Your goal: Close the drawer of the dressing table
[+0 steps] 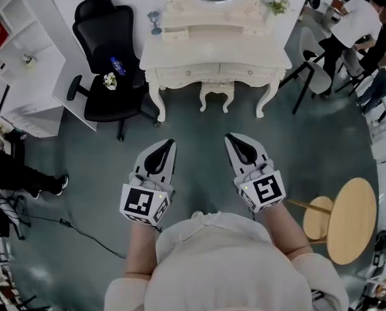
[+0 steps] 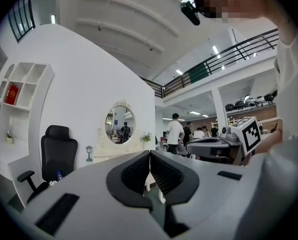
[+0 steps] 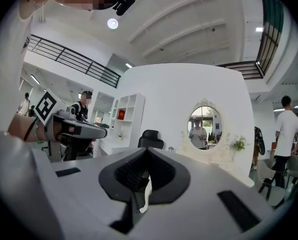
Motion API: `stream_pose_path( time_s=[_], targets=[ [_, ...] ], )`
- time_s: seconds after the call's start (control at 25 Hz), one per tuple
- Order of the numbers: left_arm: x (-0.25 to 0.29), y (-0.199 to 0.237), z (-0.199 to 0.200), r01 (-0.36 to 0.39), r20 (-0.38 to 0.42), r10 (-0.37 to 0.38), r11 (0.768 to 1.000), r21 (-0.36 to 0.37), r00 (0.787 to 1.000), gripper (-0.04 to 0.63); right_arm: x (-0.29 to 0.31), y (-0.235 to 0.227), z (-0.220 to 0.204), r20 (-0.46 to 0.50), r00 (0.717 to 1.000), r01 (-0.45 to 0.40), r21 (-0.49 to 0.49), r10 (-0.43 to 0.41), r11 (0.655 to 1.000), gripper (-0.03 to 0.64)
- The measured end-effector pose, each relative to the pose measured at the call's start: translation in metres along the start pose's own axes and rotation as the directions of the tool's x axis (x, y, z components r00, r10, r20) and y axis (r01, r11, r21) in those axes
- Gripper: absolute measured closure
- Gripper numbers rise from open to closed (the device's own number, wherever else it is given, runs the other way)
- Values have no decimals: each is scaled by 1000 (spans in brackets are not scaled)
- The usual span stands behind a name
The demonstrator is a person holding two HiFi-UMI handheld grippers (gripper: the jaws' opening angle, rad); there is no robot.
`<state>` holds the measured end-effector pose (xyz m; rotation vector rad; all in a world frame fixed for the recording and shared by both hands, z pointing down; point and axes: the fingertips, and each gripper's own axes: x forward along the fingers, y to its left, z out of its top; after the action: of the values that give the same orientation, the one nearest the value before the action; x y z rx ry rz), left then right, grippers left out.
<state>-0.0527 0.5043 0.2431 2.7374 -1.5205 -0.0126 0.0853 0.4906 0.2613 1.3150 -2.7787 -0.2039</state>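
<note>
Both grippers are up and level, side by side in front of me, and neither is touching anything.

Left gripper [image 1: 170, 142]: jaws pressed together with the tips meeting, nothing between them. Right gripper [image 1: 229, 137]: the same, jaws together and empty. Its own view shows the two black pads closing to a point.

The dressing table [image 1: 215, 60] is straight ahead of both grippers and well apart from them, with open floor [image 1: 199, 125] between. It's white, with an oval mirror [image 3: 204, 126] on top. The drawer fronts [image 1: 186, 75] run along the table's front, facing the gripper tips. From the head view they read as in line with the front edge, but they're too small to be sure. A small white stool [image 1: 217, 92] sits tucked between the table legs, dead ahead between the two grippers.

Ahead and left of the left gripper is a black office chair [image 1: 111, 44], with a bottle [image 1: 117, 65] and a small bunch of flowers [image 1: 109, 80] on the seat. Further left is a white shelf unit [image 1: 17, 50].

Right of the right gripper, roughly level with it, there's a round wooden side table [image 1: 351, 219]. Ahead and far right, people are seated.
</note>
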Motion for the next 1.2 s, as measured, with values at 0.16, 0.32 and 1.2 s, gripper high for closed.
stream_pose_path(
  time_s=[0.16,0.32,1.2],
  targets=[
    [-7,19,3,3,59,1,997,-73,998,575,14,2,-5,-2,999,37,10,-37,999,611],
    [-5,42,-10,-9,46,13,995,-96,999,398,30,8,-14,-25,998,51,4,-51,999,611],
    [221,160,-44,-149,-91,145,988,-37,985,275,237,-169,-63,-28,995,-94,1,94,996,611]
  ],
)
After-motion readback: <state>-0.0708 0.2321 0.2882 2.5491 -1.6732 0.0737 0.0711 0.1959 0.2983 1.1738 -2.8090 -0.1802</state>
